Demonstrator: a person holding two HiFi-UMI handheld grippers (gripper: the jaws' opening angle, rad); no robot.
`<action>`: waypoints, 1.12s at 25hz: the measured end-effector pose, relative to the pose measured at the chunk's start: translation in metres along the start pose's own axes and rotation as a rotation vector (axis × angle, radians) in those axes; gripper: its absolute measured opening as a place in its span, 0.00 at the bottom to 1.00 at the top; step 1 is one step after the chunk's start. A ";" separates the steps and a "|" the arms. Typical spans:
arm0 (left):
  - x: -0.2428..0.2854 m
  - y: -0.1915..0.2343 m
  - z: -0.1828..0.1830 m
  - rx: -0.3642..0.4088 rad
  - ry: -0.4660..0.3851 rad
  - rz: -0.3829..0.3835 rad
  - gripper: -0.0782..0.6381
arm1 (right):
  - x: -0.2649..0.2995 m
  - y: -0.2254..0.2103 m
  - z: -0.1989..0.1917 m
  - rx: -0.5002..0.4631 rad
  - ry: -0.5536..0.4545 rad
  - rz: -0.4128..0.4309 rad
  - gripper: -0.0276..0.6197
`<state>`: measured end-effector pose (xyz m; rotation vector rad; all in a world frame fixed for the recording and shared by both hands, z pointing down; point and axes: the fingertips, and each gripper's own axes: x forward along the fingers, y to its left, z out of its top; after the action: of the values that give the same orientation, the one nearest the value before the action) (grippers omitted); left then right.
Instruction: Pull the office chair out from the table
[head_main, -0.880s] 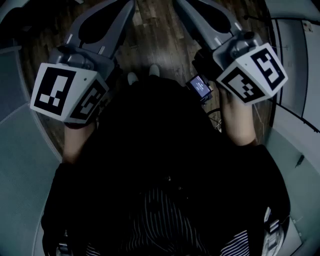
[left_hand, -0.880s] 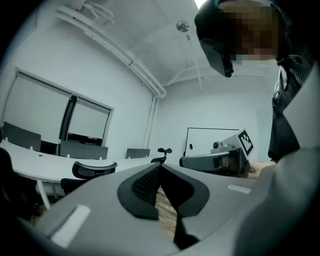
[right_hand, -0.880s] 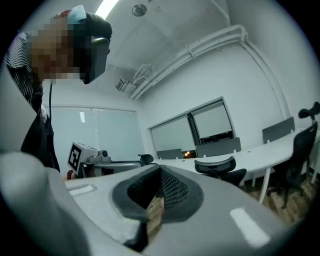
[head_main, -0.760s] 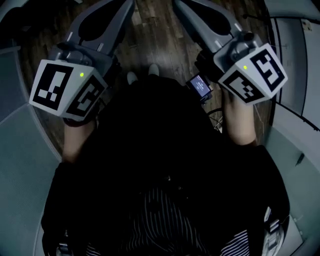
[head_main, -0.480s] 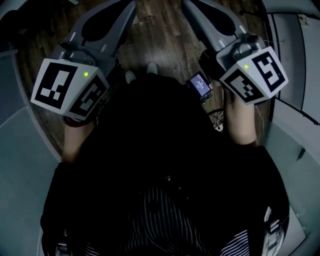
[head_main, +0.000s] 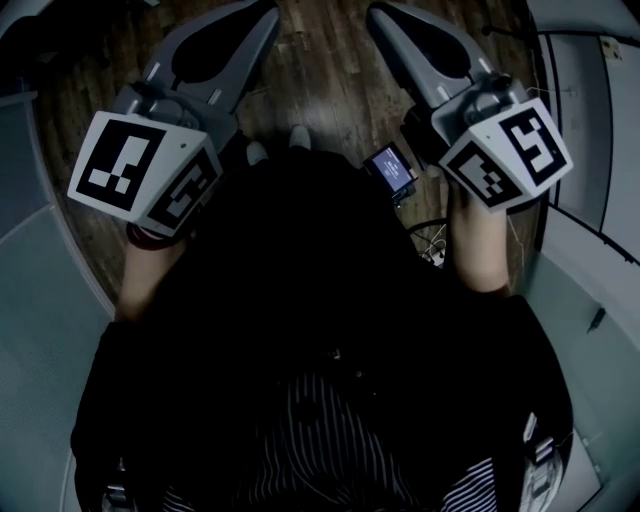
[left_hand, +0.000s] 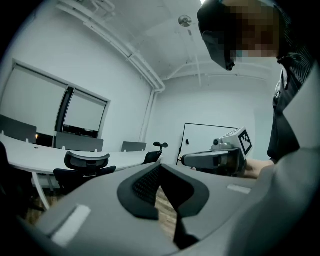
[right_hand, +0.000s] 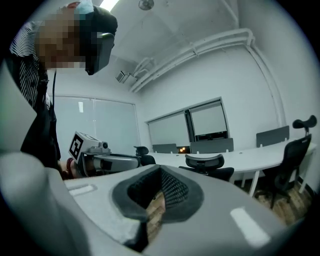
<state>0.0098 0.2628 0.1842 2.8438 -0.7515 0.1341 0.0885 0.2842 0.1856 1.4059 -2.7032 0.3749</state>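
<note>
A black office chair (left_hand: 86, 167) with a headrest stands tucked against a long white table (left_hand: 30, 155) in the left gripper view. The right gripper view shows a similar chair (right_hand: 207, 167) against the white table (right_hand: 260, 157). Both are well away from the grippers. In the head view my left gripper (head_main: 268, 8) and right gripper (head_main: 378, 12) are held side by side above the wooden floor (head_main: 320, 60). Both are shut with nothing between their jaws. The left gripper (left_hand: 161, 167) and the right gripper (right_hand: 161, 169) each have the other one in sight.
More black chairs stand along the table, one further down (left_hand: 155, 152) and one at the far right (right_hand: 295, 150). A dark-framed door (left_hand: 200, 140) is in the white back wall. Pale curved tabletops (head_main: 40, 300) (head_main: 590, 230) flank the person. A small lit screen (head_main: 390, 170) hangs at the waist.
Both grippers have drifted slightly up the head view, away from the body. Their jaws have stayed shut throughout.
</note>
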 end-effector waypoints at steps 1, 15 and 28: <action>0.004 -0.002 -0.006 0.003 0.006 0.006 0.11 | -0.002 -0.005 -0.005 -0.001 -0.003 0.008 0.04; 0.027 -0.010 -0.006 -0.010 -0.010 0.115 0.11 | -0.010 -0.024 -0.010 0.019 -0.038 0.150 0.04; 0.033 0.033 -0.002 -0.037 -0.034 0.117 0.11 | 0.036 -0.030 -0.005 -0.007 -0.002 0.152 0.04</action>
<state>0.0224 0.2193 0.1958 2.7737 -0.9181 0.0876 0.0917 0.2405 0.2017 1.2035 -2.8187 0.3729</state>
